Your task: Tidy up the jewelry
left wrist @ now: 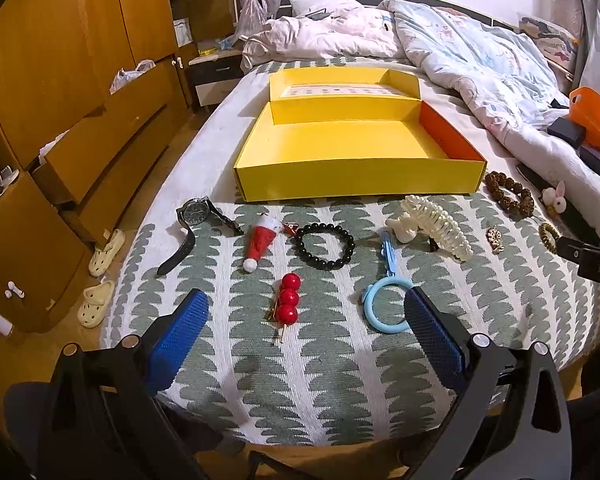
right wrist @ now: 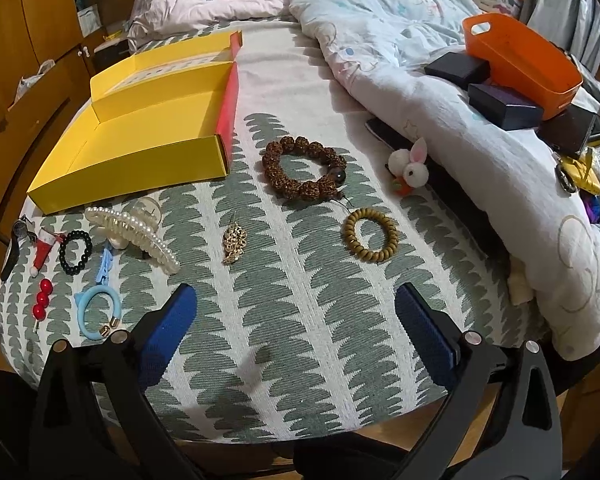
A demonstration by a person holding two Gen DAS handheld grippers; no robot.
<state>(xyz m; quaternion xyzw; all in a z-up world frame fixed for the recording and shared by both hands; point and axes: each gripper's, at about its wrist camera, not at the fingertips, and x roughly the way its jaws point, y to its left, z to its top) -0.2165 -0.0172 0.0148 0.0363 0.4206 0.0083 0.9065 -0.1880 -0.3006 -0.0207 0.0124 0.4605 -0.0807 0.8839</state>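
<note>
Both my grippers hang over the near edge of the green-and-white patterned bedspread (left wrist: pixel 324 368) with nothing in them: my left gripper (left wrist: pixel 306 316) has its blue pads spread wide, and so does my right gripper (right wrist: pixel 296 312).

The jewelry lies loose in a row between me and the open yellow cardboard box (left wrist: pixel 352 148), which sits further back and looks empty. On the left are the black-strapped wristwatch (left wrist: pixel 198 216), the small red Santa-hat clip (left wrist: pixel 262 240) and the black bead bracelet (left wrist: pixel 325 246). Nearest my left pads are the hairpin with three red balls (left wrist: pixel 287 299) and the light blue hair ring (left wrist: pixel 386 306), whose rim my right-hand pad partly hides.

To the right lie the pearl claw clip (right wrist: pixel 134 230), the small gold filigree piece (right wrist: pixel 234 243), the brown knobbly bead bracelet (right wrist: pixel 304 168) and the tan coil hair tie (right wrist: pixel 371 234).

Risks, as I judge them:
- The red balls are round and glossy; a squeeze off-centre could squirt the pin sideways.
- The bedspread is soft, so pressing down could snag cloth with the piece.
- The gold piece is flat and thin, and may slip.
- The box's near wall could catch a low carry.
</note>
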